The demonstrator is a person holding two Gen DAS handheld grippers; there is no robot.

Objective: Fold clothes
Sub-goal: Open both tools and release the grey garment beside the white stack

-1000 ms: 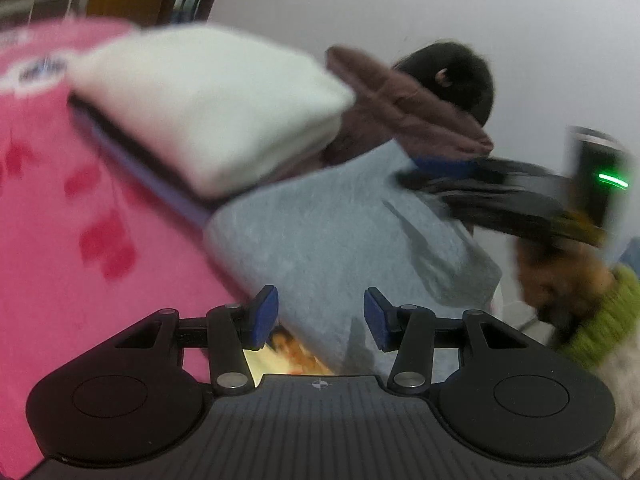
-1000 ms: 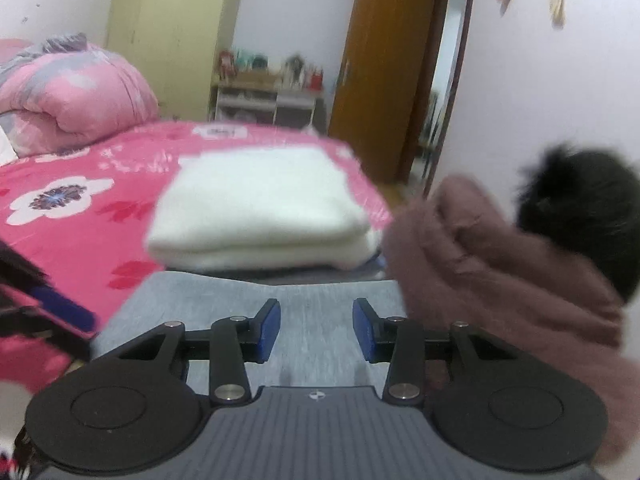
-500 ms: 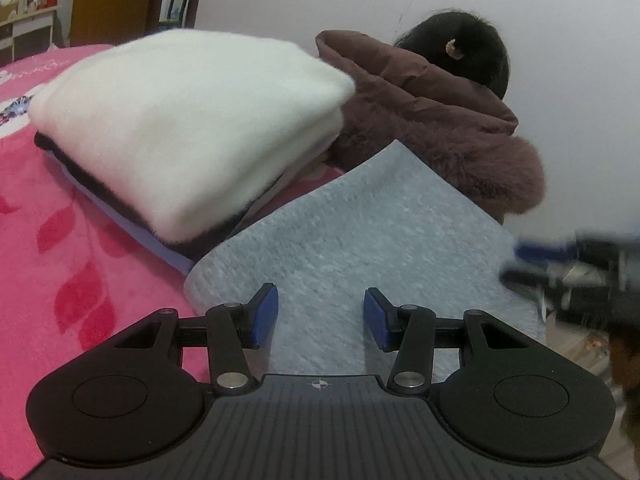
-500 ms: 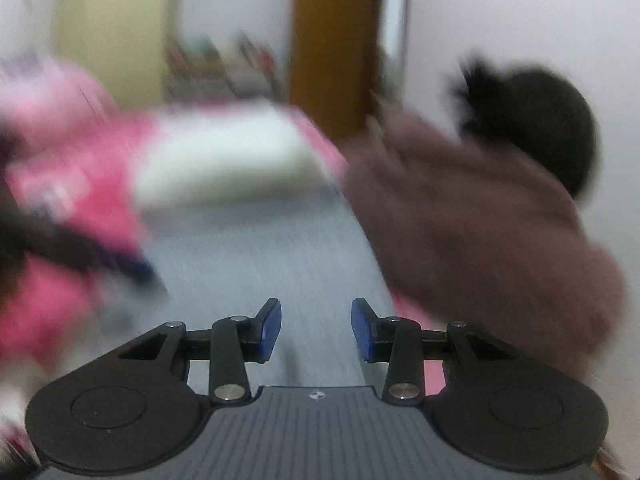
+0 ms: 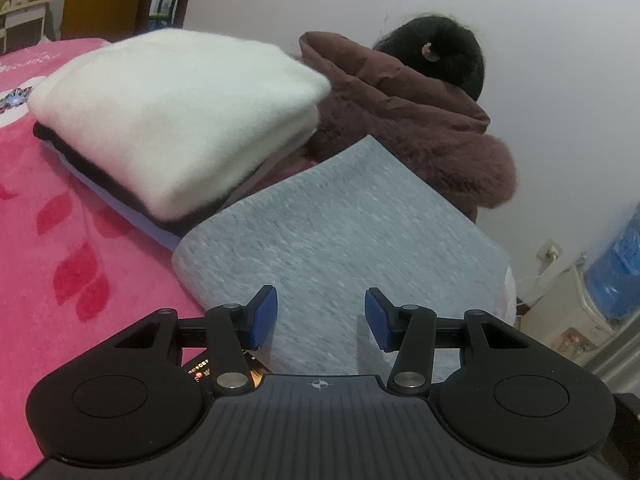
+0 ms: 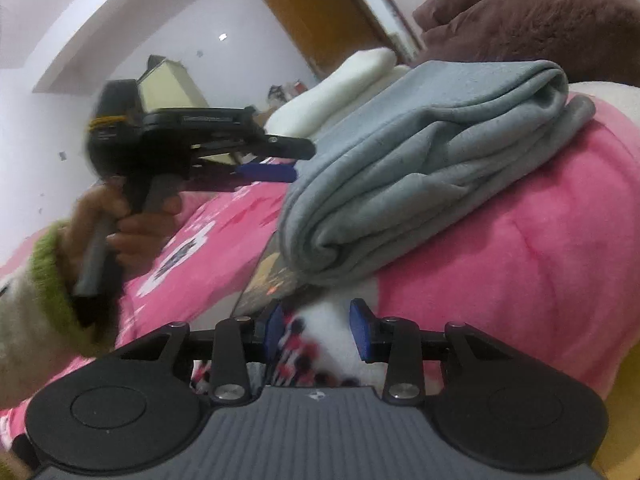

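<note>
A folded grey garment [image 5: 340, 232] lies on the pink bed, just ahead of my left gripper [image 5: 322, 318], which is open with nothing between its blue pads. From the tilted right wrist view the same grey garment [image 6: 420, 160] shows its stacked folds, resting partly on a printed board [image 6: 268, 280]. My right gripper [image 6: 317, 328] is open and low at the bed's edge, short of the garment. The left gripper [image 6: 288, 160] hovers at the garment's left end, held by a hand [image 6: 132, 220]. A stack topped by a folded white garment [image 5: 172, 108] sits behind.
A person in a fuzzy brown jacket [image 5: 420, 128] sits right behind the garments by the wall. The pink floral blanket [image 5: 60, 260] spreads to the left. A blue water bottle [image 5: 616, 272] stands at the right. A green sleeve cuff [image 6: 44, 280] shows.
My right gripper has left the left wrist view, dropped low to the bed edge and rolled sideways. My left gripper has edged closer over the grey garment. Both stayed open.
</note>
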